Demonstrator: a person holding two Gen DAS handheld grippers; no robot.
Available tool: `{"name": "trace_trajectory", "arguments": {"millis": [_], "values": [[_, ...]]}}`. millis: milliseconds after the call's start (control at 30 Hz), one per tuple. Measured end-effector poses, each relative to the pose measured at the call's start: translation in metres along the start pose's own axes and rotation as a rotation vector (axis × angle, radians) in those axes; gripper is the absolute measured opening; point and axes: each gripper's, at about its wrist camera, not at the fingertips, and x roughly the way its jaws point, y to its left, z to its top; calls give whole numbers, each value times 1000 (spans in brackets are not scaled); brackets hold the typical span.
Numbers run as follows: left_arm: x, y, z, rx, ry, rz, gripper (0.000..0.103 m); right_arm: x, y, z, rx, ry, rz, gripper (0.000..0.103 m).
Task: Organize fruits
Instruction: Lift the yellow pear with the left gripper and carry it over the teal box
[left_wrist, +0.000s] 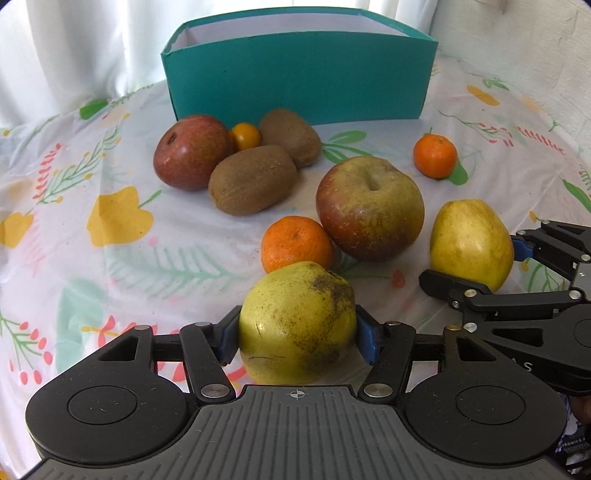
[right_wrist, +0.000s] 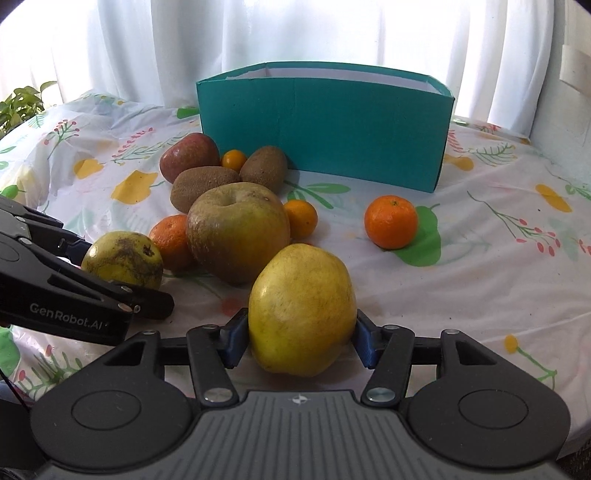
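Left hand-held gripper (left_wrist: 297, 338) clamps spotted quince (left_wrist: 297, 325), right hand-held gripper (right_wrist: 301, 336) clamps yellow quince (right_wrist: 301, 310), both on bench (left_wrist: 129, 258). Risk: round skins slipping on lift, or nudging apple (left_wrist: 369, 208) and mandarin (left_wrist: 295, 242). Box (left_wrist: 295, 81) behind.

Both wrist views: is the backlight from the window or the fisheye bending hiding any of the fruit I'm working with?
Left wrist view: curtain blown out white, teal box bowed by the lens, spotted yellow fruit in the left gripper sharp and evenly lit. Right wrist view: same glare up top, smooth yellow fruit in the right gripper clear, soft shadows only.
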Motion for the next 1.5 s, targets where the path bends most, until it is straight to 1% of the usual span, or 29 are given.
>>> {"name": "trace_trajectory", "arguments": {"millis": [200, 333, 500, 633, 700, 767, 867, 967, 1033, 1100, 1167, 1233, 1333, 1400, 1500], "values": [[-2, 1, -2, 15, -13, -8, 66, 1, 1, -3, -18, -24, -6, 57], [-5, 1, -2, 9, -14, -6, 66, -3, -5, -4, 29, -23, 1, 57], [-17, -2, 5, 5, -22, 21, 66, -13, -15, -3, 69, -22, -17, 57], [-33, -5, 18, -5, -39, 53, 66, -32, -27, 8, 115, -65, -18, 57], [-43, -6, 29, -13, -54, 77, 66, -42, -34, 18, 130, -103, -24, 57], [-55, -6, 45, -12, -88, 104, 66, -51, -41, 33, 151, -139, -30, 57], [-76, -2, 74, -9, -159, 136, 66, -62, -51, 61, 170, -208, -54, 57], [-99, 6, 108, -22, -237, 149, 66, -77, -55, 92, 170, -292, -102, 57], [-112, 8, 131, -6, -287, 176, 66, -86, -58, 113, 174, -327, -135, 57], [-121, 8, 152, 3, -318, 207, 66, -95, -61, 133, 188, -363, -137, 57], [-131, 12, 172, -1, -349, 192, 66, -101, -63, 152, 192, -395, -137, 57], [-137, 16, 192, -14, -369, 171, 66, -104, -64, 168, 194, -432, -148, 57], [-137, 19, 214, -16, -398, 193, 66, -99, -67, 180, 197, -465, -170, 57], [-128, 20, 222, -23, -392, 224, 66, -91, -71, 183, 211, -462, -168, 57], [-107, 23, 225, -41, -361, 235, 66, -71, -76, 183, 228, -434, -162, 57]]}}
